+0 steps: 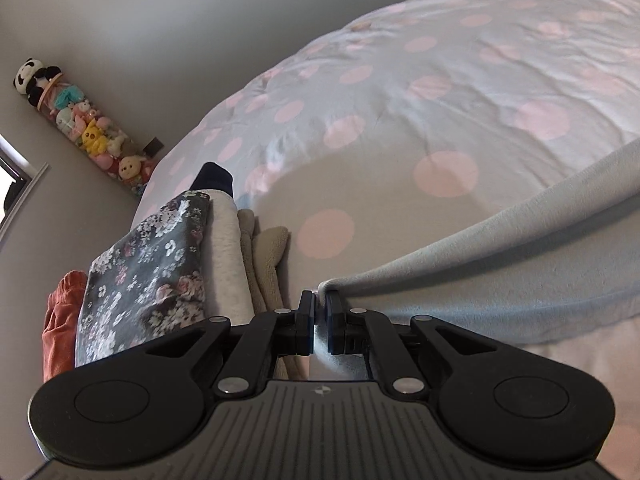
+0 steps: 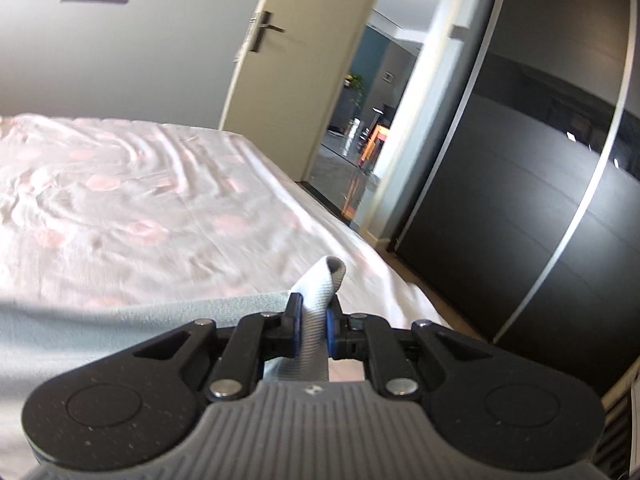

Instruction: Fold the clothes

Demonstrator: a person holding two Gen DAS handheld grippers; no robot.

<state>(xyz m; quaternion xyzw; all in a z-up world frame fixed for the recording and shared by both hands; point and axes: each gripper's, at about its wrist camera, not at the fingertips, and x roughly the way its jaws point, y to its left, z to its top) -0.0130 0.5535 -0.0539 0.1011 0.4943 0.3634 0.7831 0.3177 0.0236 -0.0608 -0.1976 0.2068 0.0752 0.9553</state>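
Both grippers clamped: left gripper (image 1: 319,300) & right gripper (image 2: 313,312) each pinching an edge of the pale grey-blue soft knit garment (image 1: 500,264), stretched above the polka-dot bedsheet (image 1: 400,92). Looks light, floppy — grip corners.

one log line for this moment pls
phase: lifting | left tongs: shut on light blue garment corner | right tongs: shut on other corner | under: polka-dot bed | stack of folded clothes at left

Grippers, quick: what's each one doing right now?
Left gripper: closed on an edge of the light grey garment.
Right gripper: closed on another bunched part of the same garment.
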